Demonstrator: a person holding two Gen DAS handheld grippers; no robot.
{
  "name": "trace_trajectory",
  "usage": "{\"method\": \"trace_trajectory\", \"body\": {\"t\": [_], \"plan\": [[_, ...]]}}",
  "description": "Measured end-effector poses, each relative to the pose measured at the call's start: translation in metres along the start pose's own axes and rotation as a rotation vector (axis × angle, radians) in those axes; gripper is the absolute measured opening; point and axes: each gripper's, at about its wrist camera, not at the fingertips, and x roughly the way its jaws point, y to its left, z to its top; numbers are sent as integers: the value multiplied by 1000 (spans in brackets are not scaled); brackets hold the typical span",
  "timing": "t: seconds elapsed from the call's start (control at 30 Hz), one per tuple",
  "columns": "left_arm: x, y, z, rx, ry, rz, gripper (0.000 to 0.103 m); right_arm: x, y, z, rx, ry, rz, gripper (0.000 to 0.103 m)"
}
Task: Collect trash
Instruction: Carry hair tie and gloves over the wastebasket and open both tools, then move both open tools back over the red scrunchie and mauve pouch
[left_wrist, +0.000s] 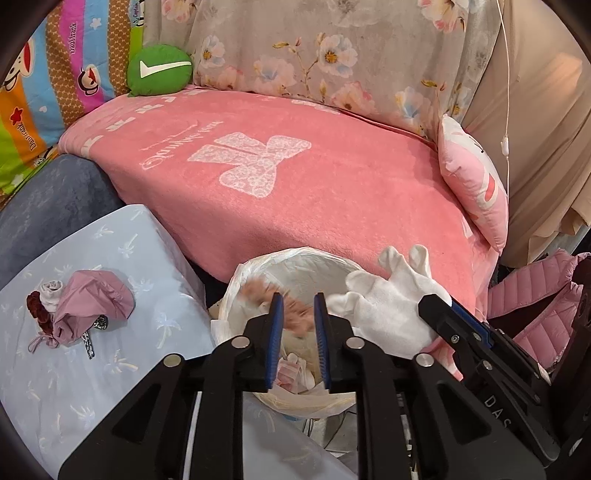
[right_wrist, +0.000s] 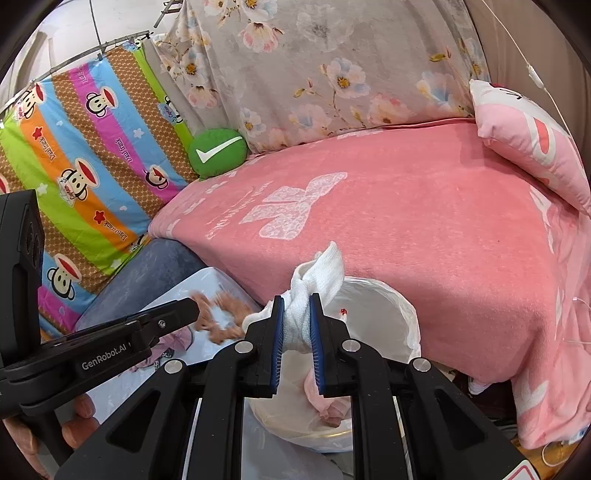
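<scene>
Sock upright in right gripper

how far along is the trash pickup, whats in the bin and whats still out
Done: the lined bin already holds some pink and white scraps.

In hand: the right gripper is shut on a white cloth above the bin. A blurred brown scrap sits between the left gripper's parted jaws, apparently dropping.

Left: a mauve cloth bundle on the pale blue surface.
</scene>
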Motion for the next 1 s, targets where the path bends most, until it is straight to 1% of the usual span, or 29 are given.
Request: {"method": "trace_trajectory", "body": {"t": [0.07,0.13,0.17,0.27,0.33,0.37,0.4,1.0], "plan": [[0,1,1,-12,-10,8,48,2,2,0,-9,0,-3,14],[-1,3,1,-22,-25,17,60,4,2,1,-13,1,-2,16],[-1,3,1,-25,-26,19,62,5,3,1,-17,2,-1,18],[0,6,1,-32,-27,28,64,6,7,0,-25,1,3,18],[1,8,1,-35,-28,35,65,6,8,1,-28,-3,6,25],[1,9,1,-39,-28,39,65,6,9,1,-28,-6,6,32],[1,10,1,-43,-28,40,65,5,10,0,-30,-10,7,33],[-6,28,-7,-80,-25,65,65,10,29,-8,-72,27,27,35]]}}
